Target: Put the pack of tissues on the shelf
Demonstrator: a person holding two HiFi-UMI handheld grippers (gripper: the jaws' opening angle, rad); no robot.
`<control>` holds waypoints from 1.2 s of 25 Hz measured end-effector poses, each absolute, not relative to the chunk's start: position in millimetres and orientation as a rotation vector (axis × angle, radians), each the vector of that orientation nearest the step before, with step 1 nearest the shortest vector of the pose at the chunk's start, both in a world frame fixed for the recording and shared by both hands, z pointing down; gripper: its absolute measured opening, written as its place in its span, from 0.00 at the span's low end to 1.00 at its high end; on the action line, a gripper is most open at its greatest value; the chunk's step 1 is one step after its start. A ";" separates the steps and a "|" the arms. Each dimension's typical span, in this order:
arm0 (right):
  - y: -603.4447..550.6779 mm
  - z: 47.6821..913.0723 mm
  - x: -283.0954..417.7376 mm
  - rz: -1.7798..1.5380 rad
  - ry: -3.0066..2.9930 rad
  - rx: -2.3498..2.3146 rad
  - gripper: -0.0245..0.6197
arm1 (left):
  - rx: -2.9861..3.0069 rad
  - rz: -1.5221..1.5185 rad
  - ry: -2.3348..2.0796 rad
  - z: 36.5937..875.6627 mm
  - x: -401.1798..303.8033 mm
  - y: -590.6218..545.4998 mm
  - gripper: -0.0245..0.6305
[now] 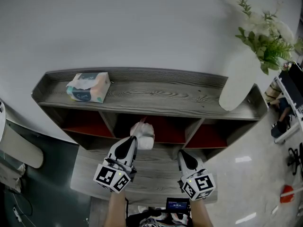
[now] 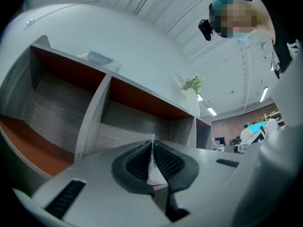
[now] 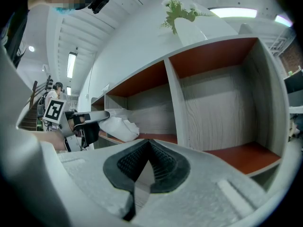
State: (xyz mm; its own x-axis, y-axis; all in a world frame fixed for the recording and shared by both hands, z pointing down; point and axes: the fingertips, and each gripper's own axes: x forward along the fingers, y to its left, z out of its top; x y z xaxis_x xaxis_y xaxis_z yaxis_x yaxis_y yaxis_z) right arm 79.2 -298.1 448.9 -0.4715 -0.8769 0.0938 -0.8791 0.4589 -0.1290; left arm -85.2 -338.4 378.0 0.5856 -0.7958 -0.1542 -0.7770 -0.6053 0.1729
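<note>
Before the shelf (image 1: 156,93), left gripper (image 1: 134,138) pinches a tissue pack (image 1: 145,135); right gripper's (image 1: 182,153) fingers (image 3: 163,163) meet.

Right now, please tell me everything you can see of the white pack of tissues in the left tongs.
The pack of tissues is a small, soft white bundle, seemingly wrapped in thin film, with a rumpled, puckered end. The left gripper holds it: its tongs are shut on a thin edge of the wrapping, so the pack sticks out beyond them. It hangs before the opening of the middle compartment of the shelf unit, apparently not resting on anything.
</note>
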 end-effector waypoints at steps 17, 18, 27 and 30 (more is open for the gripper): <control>-300.8 456.2 81.6 0.272 -2.656 1.610 0.05 | 2.818 -0.084 -1.406 401.6 -68.3 -343.7 0.06; -301.3 455.9 82.4 0.269 -2.655 1.612 0.05 | 2.815 -0.082 -1.409 401.9 -68.3 -345.0 0.06; -309.4 456.3 87.7 0.267 -2.645 1.629 0.05 | 2.768 -0.037 -1.443 415.0 -70.0 -360.4 0.06; -313.2 456.8 88.4 0.268 -2.641 1.631 0.05 | 2.750 -0.016 -1.455 418.6 -70.6 -365.6 0.06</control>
